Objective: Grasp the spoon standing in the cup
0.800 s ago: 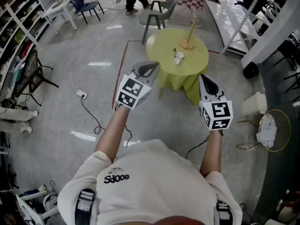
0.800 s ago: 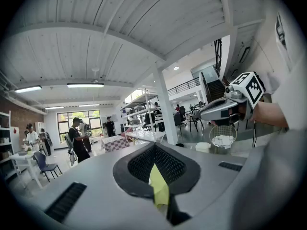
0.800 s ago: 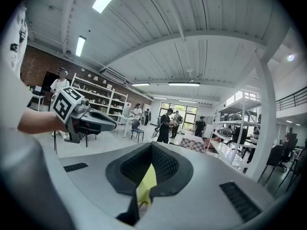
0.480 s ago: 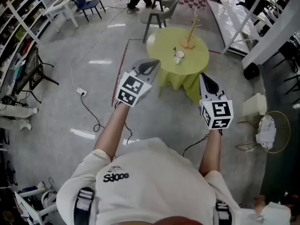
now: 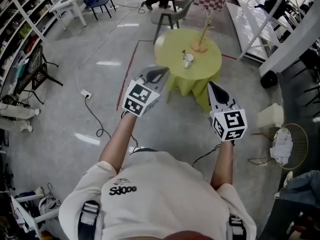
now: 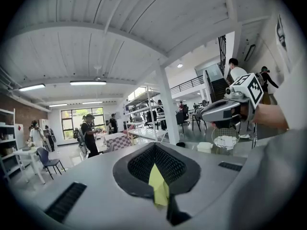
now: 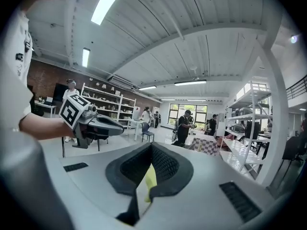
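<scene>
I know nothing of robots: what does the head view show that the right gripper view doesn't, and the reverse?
Only the head view shows the yellow table with the cup and the spoon standing in it. Only the right gripper view shows the ceiling lights and its own fingers, closed together with nothing between them. Both show the left gripper and the person's left arm.
</scene>
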`<state>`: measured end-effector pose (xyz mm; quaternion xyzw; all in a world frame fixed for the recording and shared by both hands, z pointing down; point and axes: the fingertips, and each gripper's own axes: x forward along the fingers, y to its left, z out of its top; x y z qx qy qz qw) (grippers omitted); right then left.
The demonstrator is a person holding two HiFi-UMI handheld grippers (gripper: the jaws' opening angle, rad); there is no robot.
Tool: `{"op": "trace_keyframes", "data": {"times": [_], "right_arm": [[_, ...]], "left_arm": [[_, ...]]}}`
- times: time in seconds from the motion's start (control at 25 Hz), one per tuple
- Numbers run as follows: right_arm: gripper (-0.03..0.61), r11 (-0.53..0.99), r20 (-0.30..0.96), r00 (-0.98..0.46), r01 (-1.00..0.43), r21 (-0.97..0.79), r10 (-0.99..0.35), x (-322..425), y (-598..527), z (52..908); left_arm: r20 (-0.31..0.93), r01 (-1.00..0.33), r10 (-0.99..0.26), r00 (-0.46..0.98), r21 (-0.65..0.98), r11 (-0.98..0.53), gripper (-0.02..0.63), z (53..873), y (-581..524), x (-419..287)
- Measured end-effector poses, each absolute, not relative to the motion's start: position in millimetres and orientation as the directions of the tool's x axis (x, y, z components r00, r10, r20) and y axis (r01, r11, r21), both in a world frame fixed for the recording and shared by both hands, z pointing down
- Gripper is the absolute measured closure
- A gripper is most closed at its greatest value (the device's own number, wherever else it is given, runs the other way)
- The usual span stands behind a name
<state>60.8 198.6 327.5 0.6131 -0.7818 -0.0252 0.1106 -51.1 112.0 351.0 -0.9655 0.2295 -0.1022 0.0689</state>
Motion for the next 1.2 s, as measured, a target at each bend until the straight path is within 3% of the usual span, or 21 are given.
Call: {"op": "trace_keyframes", "data": {"times": [0.64, 1.2], "right_arm": [[0.557, 0.288, 0.193, -0.256, -0.944, 0.162, -0.947, 110.5, 173.9, 355.5], [0.557, 0.212, 0.148, -0.193, -0.968, 0.132, -0.970, 146.1, 13.3, 348.3]], "left_arm": [[0.203, -0.451, -0.477, 0.855, -0.160, -0.878, 0.588, 379.7, 98.2, -8.5], [0.188, -0.411, -0.437, 0.879, -0.162, -0.897, 0.588, 380.2, -74.5, 29.6]]}}
